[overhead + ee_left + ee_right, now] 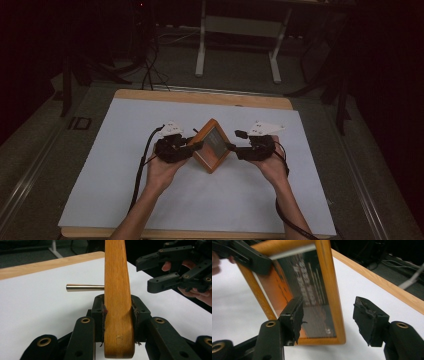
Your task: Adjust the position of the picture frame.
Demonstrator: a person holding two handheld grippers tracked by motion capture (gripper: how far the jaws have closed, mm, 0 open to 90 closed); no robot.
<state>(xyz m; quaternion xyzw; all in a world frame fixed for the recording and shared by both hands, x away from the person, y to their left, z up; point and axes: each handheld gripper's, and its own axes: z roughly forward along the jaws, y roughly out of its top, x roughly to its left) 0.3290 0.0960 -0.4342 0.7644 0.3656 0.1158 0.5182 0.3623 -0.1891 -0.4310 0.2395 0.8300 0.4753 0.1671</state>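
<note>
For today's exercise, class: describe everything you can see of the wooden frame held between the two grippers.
The wooden frame is a small rectangle of orange-brown varnished wood with rounded edges, around a dark glossy pane with pale reflections. It stands upright on edge on the white sheet. A thin metal rod sticks out from one face. The left gripper is shut on its edge; the right gripper stands open around the opposite edge.

The right gripper (327,317) stands with its 2 jaws spread around the wooden frame's (329,290) near edge. The left gripper (244,255) clamps the frame's far side above the white table (362,285).
</note>
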